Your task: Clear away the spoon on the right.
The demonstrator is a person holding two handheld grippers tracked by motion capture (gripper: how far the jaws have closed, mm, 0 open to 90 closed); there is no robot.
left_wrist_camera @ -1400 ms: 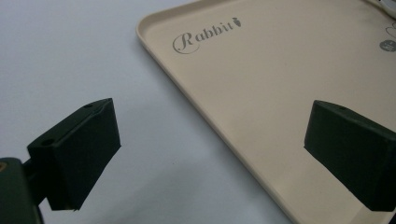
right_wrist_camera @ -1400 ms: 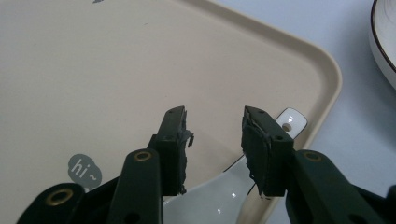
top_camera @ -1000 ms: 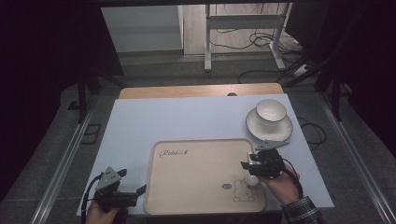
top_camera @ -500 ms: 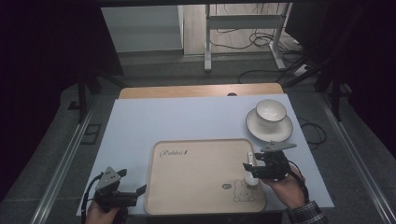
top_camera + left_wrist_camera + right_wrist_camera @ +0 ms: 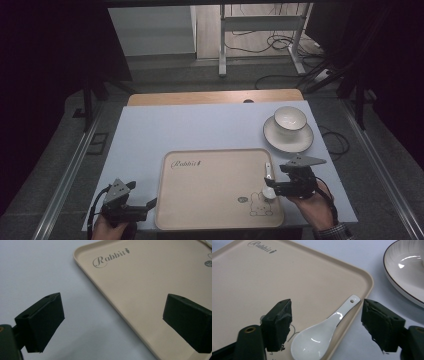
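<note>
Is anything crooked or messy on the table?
Nothing is spilled or broken. The white spoon lies in the beige tray by its right edge, handle propped on the rim, so it sits a little askew. The bowl stands upright on its saucer, off the tray.

White ceramic spoon [image 5: 325,331], glossy, lying flat, bowl upward; located at the 4 o'clock region of the beige tray [image 5: 210,165]; handle, with small end hole, directed toward 12 o'clock along the rim.
</note>
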